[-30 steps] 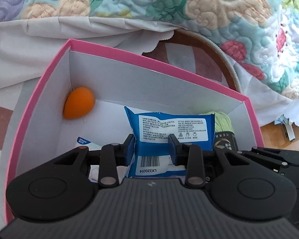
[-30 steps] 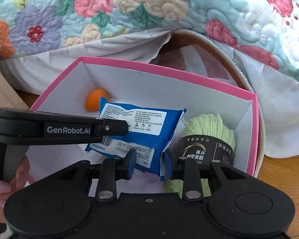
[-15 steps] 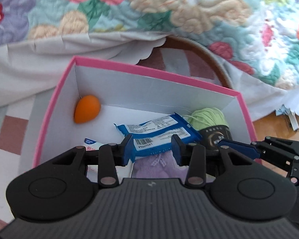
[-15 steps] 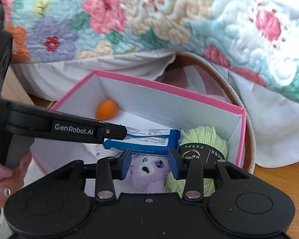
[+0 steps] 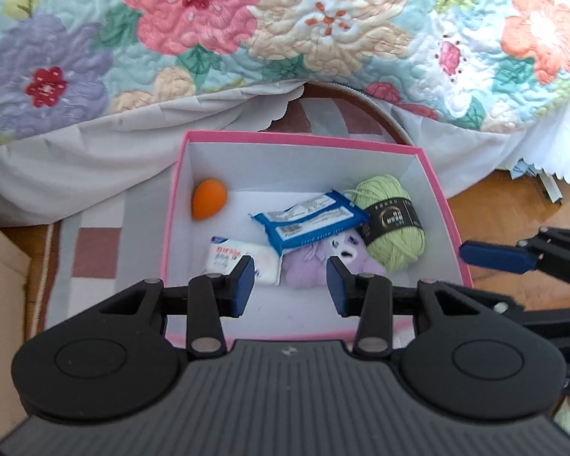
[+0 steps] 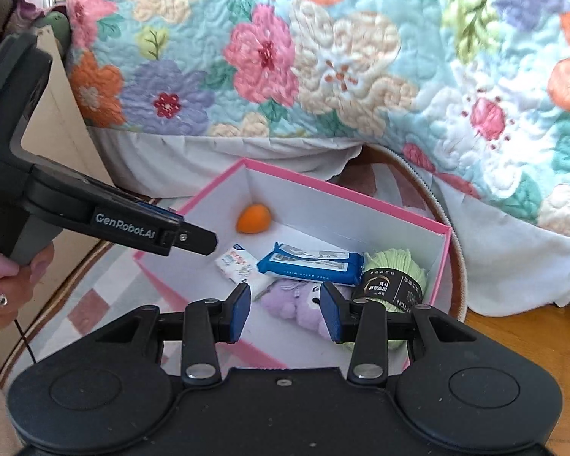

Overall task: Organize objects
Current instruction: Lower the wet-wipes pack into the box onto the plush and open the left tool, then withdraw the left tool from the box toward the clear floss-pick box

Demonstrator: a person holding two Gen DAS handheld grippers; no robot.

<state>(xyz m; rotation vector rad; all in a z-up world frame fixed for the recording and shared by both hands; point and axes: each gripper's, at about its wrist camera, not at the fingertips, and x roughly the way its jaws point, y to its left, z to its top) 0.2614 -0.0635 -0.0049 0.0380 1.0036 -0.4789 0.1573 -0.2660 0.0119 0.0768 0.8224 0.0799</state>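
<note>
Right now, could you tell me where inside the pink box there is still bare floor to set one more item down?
Inside the pink box, bare floor shows along the near wall, in front of the white packet and purple plush, and between the orange egg and blue wipes pack. The right side is crowded: wipes, plush and green yarn touch.
</note>
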